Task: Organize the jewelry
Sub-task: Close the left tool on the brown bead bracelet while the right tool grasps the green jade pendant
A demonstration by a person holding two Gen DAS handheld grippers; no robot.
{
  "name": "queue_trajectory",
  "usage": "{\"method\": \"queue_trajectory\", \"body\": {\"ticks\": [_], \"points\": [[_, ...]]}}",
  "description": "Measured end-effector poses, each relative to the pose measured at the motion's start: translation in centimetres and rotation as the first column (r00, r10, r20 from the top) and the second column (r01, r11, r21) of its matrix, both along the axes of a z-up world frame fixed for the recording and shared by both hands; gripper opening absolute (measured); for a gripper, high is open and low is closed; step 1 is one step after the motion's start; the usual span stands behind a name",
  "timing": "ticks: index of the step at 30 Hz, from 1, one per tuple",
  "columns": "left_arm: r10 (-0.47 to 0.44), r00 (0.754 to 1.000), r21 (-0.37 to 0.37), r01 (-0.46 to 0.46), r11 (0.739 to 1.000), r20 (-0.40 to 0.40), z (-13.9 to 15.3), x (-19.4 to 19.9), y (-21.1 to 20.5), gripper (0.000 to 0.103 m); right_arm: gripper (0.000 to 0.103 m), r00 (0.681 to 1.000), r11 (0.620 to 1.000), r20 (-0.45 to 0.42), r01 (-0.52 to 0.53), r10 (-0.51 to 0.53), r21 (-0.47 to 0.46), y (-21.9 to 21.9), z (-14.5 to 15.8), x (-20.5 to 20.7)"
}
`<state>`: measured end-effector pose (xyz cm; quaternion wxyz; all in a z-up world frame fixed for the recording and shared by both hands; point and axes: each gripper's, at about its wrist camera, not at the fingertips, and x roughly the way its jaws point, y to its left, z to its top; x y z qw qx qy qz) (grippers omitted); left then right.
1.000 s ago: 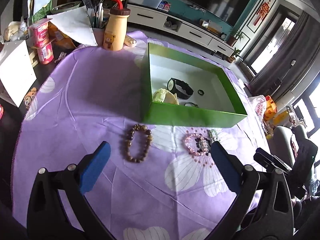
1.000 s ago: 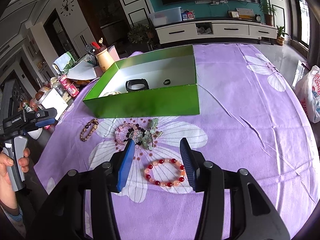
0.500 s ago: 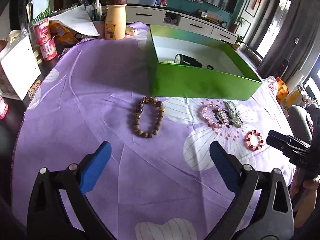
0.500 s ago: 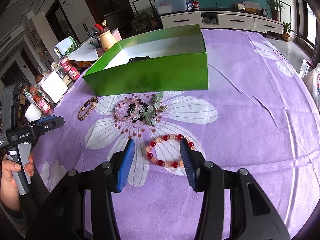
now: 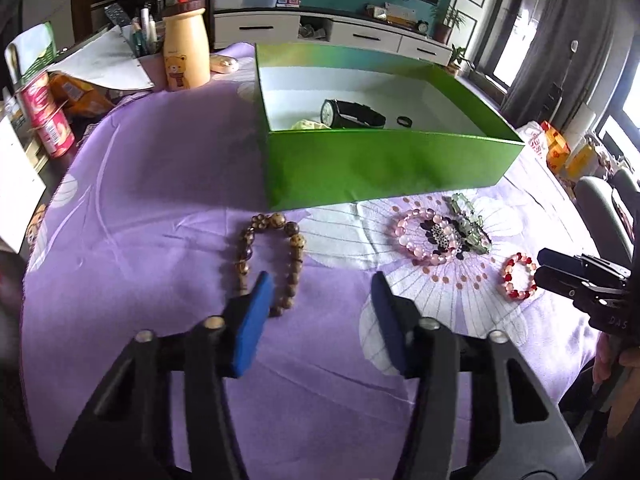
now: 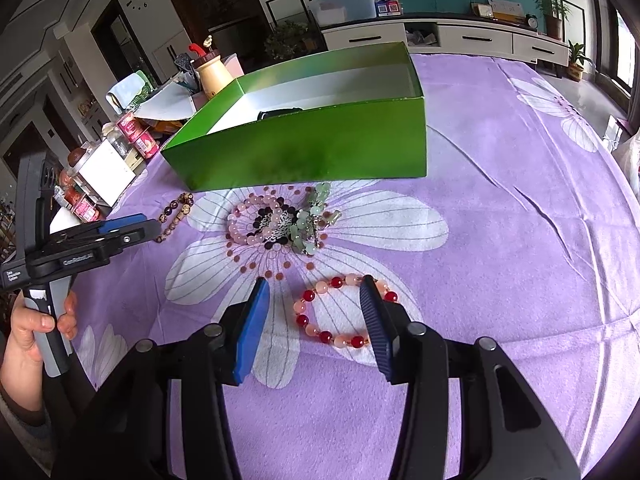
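A green box stands on the purple flowered cloth and holds a black watch, a small ring and a pale item. A brown bead bracelet lies just ahead of my open left gripper; the left fingertip overlaps its near end. A pink bracelet with black and green pieces lies to the right. My right gripper is open, low over a red and peach bead bracelet, with a finger on either side. The box stands beyond it.
A bear-print bottle, cans, papers and pens crowd the table's far left. The left gripper also shows in the right wrist view, held by a hand. A chair and bags stand off the table's right edge.
My left gripper has narrowed its opening and moved forward to the brown bracelet. My right gripper has moved down and forward, so the red bracelet now sits between its fingers.
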<state>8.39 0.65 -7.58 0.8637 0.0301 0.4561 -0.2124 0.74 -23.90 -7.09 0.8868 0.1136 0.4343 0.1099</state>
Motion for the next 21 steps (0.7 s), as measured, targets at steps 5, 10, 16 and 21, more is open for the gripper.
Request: {"method": "queue_trajectory", "body": {"ticks": [5,10,16,21], "points": [[0.005,1.000,0.038,-0.004,0.999,-0.019,-1.3,1.4,-0.7,0.040,0.048,1.000,1.000,-0.002,-0.002,0.002,0.003,0.1,-0.2,0.4],[0.019,1.000,0.084,-0.016,0.996,-0.025,-2.1,2.2,-0.8,0.028,0.047,1.000,1.000,-0.006,-0.013,0.013,-0.011,0.6,-0.3,1.3],[0.015,1.000,0.128,-0.015,0.992,-0.002,-2.2,2.3,-1.0,0.022,0.047,0.999,0.999,-0.027,-0.025,0.024,-0.044,1.7,-0.9,3.3],[0.057,0.998,0.085,-0.055,0.995,-0.015,-2.2,2.6,0.1,0.008,0.047,0.999,0.998,-0.045,-0.032,0.030,-0.048,2.4,-1.7,5.0]]}}
